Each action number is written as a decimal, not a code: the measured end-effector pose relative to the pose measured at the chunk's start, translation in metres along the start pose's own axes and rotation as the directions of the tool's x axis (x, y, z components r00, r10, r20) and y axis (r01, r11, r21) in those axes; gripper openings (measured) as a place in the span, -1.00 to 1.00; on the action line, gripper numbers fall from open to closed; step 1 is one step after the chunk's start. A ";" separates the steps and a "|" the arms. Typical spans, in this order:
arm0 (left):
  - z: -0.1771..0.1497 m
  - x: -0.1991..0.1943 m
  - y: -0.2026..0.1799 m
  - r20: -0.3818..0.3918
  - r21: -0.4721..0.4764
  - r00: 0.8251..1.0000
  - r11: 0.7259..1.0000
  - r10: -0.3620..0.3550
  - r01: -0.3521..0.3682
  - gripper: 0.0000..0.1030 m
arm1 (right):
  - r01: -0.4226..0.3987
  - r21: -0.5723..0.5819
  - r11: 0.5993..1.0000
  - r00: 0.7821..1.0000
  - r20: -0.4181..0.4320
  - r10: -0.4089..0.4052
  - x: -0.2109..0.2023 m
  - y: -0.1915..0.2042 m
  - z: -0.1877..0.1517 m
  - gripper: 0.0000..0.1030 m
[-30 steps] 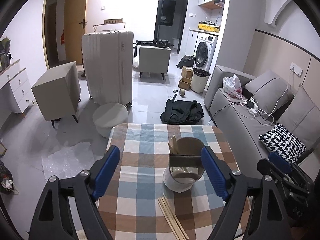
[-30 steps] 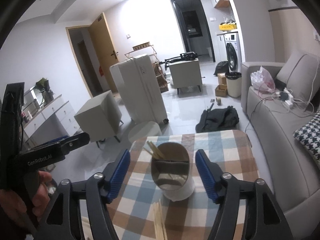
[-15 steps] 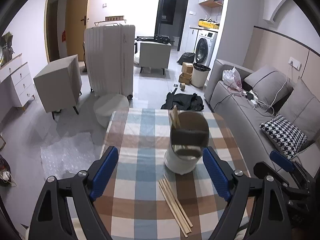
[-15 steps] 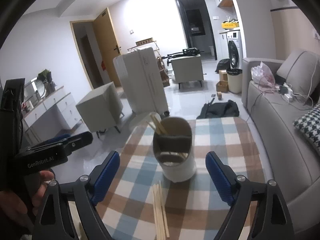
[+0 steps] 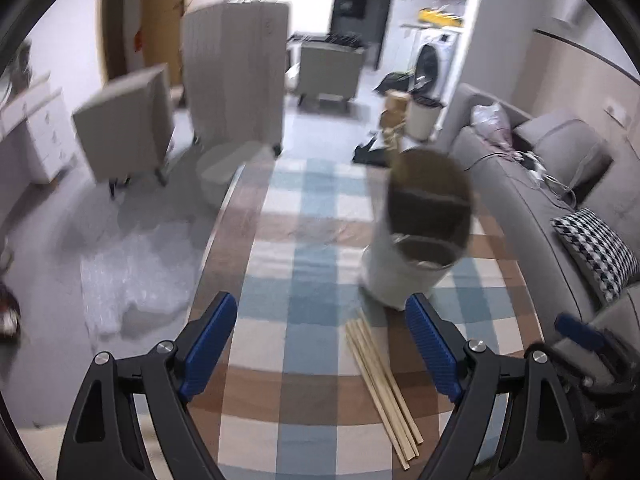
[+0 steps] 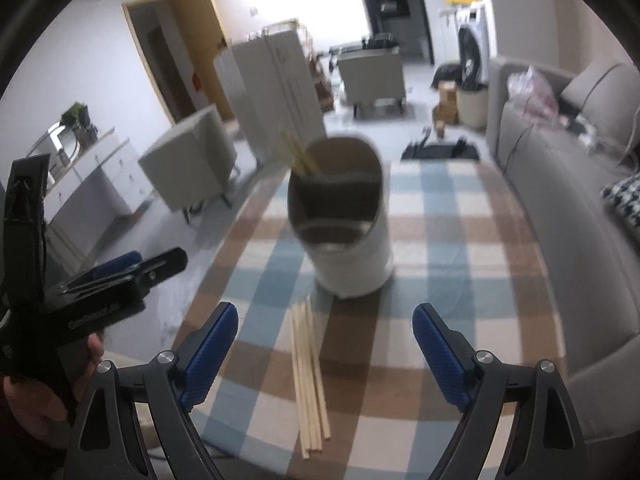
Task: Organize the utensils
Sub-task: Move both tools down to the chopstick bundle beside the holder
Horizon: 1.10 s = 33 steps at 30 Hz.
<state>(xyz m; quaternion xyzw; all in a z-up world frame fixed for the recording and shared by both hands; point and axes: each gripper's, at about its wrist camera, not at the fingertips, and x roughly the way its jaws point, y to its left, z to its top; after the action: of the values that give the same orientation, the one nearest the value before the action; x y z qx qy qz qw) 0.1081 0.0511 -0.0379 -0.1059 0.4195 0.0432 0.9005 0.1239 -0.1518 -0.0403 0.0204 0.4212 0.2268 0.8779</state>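
A white utensil holder (image 5: pixel 412 248) with a dark inside stands on the checked tablecloth (image 5: pixel 312 320); it also shows in the right wrist view (image 6: pixel 344 236). A few chopsticks (image 6: pixel 298 156) stick up from its back compartment. Several loose wooden chopsticks (image 5: pixel 382 372) lie on the cloth in front of it, also in the right wrist view (image 6: pixel 308 376). My left gripper (image 5: pixel 322 344) is open and empty above the near cloth, left of the loose sticks. My right gripper (image 6: pixel 324 354) is open and empty, with the loose sticks between its jaws' line.
A grey sofa (image 5: pixel 532 184) with a houndstooth cushion (image 5: pixel 596 244) runs along the table's right side. Left of the table lie the floor, bubble wrap (image 5: pixel 132 276), a round stool (image 5: pixel 228 168), a white suitcase (image 5: pixel 236 76) and grey cabinets.
Both grippers have pulled back and up from the holder. The holder now stands farther ahead and more of the loose chopsticks shows. Both stay open.
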 end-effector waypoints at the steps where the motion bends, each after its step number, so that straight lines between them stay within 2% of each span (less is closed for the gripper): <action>1: 0.003 0.005 0.008 -0.029 -0.041 1.000 0.999 0.004 -0.005 0.61 | 0.001 0.000 1.000 1.000 -0.020 -0.001 0.006 0.001 0.000 0.69; 4: 0.005 0.015 0.023 -0.082 -0.102 0.996 0.994 0.022 -0.031 0.61 | -0.012 0.001 1.000 0.995 -0.094 0.012 0.032 0.002 -0.003 0.66; 9: 0.006 0.031 0.036 -0.142 -0.144 0.989 0.988 0.042 -0.063 0.61 | 0.006 -0.030 1.000 0.979 -0.203 -0.012 0.077 0.010 -0.003 0.33; 13: 0.009 0.034 0.044 -0.158 -0.177 0.987 0.983 0.027 -0.055 0.61 | 0.002 -0.068 0.998 0.959 -0.282 -0.021 0.114 0.020 -0.002 0.09; 17: 0.011 0.037 0.059 -0.167 -0.212 0.986 0.975 0.023 -0.059 0.61 | 0.023 -0.097 0.995 0.943 -0.329 -0.054 0.144 0.027 -0.003 -0.12; 21: 0.008 0.043 0.072 -0.210 -0.256 0.978 0.965 -0.001 -0.054 0.61 | 0.042 -0.098 0.994 0.927 -0.368 -0.076 0.167 0.026 -0.004 -0.34; 25: 0.006 0.045 0.083 -0.230 -0.287 0.973 0.956 -0.002 -0.065 0.61 | 0.058 -0.120 0.991 0.911 -0.399 -0.102 0.184 0.030 -0.007 -0.40; 27: 0.005 0.046 0.088 -0.240 -0.296 0.971 0.953 -0.007 -0.066 0.61 | 0.084 -0.157 0.984 0.897 -0.418 -0.143 0.189 0.034 -0.010 -0.51; 31: 0.006 0.048 0.091 -0.247 -0.308 0.969 0.950 -0.018 -0.060 0.61 | 0.108 -0.214 0.971 0.884 -0.426 -0.192 0.193 0.041 -0.015 -0.58; 33: 0.006 0.047 0.094 -0.249 -0.317 0.968 0.947 -0.024 -0.058 0.61 | 0.117 -0.234 0.965 0.884 -0.418 -0.208 0.192 0.043 -0.015 -0.59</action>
<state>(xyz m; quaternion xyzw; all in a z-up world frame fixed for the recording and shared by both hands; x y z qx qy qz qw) 0.1279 0.1431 -0.0845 -0.2524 0.5174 0.1055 0.8109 0.2001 -0.0356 -0.1802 -0.1559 0.5831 0.1925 0.7737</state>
